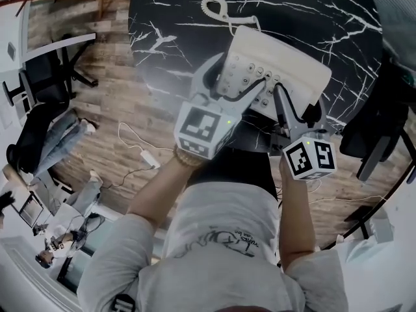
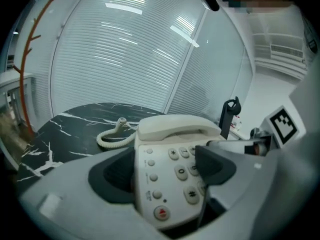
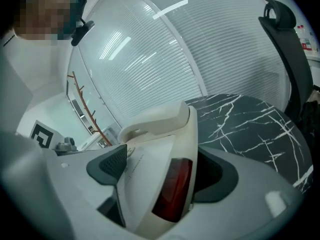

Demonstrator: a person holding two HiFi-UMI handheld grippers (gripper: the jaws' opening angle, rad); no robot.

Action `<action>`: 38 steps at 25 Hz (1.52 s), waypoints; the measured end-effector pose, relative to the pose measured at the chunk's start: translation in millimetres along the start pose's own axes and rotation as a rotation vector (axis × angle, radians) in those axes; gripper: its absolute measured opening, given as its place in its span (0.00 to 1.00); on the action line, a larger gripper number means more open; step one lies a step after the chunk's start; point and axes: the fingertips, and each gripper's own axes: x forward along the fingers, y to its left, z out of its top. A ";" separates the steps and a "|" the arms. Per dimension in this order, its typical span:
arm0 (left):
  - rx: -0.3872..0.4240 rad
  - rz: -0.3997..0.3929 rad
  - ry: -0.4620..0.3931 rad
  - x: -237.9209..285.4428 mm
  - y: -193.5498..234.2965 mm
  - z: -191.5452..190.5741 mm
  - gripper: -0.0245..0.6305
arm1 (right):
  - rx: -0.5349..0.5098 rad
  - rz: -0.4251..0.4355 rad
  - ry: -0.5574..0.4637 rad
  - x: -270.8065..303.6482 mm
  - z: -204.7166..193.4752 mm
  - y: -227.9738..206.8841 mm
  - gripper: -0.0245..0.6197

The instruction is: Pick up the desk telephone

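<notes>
Starting nearest you, low in the head view, your left hand-held gripper (image 1: 231,83) is clamped on the near left corner of the desk telephone (image 1: 286,60). Its own view shows one pad against the left side and the other lying across the keypad (image 2: 187,171). Just right of it, your right hand-held gripper (image 1: 296,112) is closed on the near right edge, one pad on the top face and one beneath, beside a dark red panel (image 3: 172,189). The telephone sits between both grippers at centre frame, over the near part of the black marbled worktop (image 1: 162,25). Whether its far end is clear of the surface I cannot tell.

Further out, the handset (image 2: 177,126) rests loose in its cradle. Beyond it the coiled cord (image 1: 218,8) lies on the worktop toward the top of the frame.

Both your grips are at the near end, so the handset end will likely lever downward. If you tip the body, the handset may slide out and swing on the cord. The pad on the keys has an uneven seat and could skid. If your hands rise unevenly, the casing could twist out of one grip. The trailing cord may drag or catch as you lift.
</notes>
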 end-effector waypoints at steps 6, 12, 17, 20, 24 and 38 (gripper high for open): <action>-0.001 0.037 -0.071 -27.2 -9.5 49.6 0.61 | -0.041 0.031 -0.026 -12.3 47.6 31.2 0.66; 0.024 0.065 -0.140 -58.7 -23.6 102.7 0.61 | -0.079 0.074 -0.070 -30.8 95.7 65.5 0.66; 0.051 0.088 -0.194 -88.2 -37.4 149.5 0.61 | -0.093 0.099 -0.114 -51.2 135.9 96.6 0.66; 0.065 0.099 -0.224 -106.3 -46.4 173.6 0.61 | -0.109 0.112 -0.138 -64.5 157.3 114.6 0.66; 0.079 0.111 -0.262 -127.0 -56.7 200.8 0.61 | -0.132 0.134 -0.164 -79.0 181.2 134.1 0.66; 0.120 0.118 -0.401 -194.6 -97.6 279.3 0.58 | -0.191 0.176 -0.267 -137.2 251.5 192.0 0.66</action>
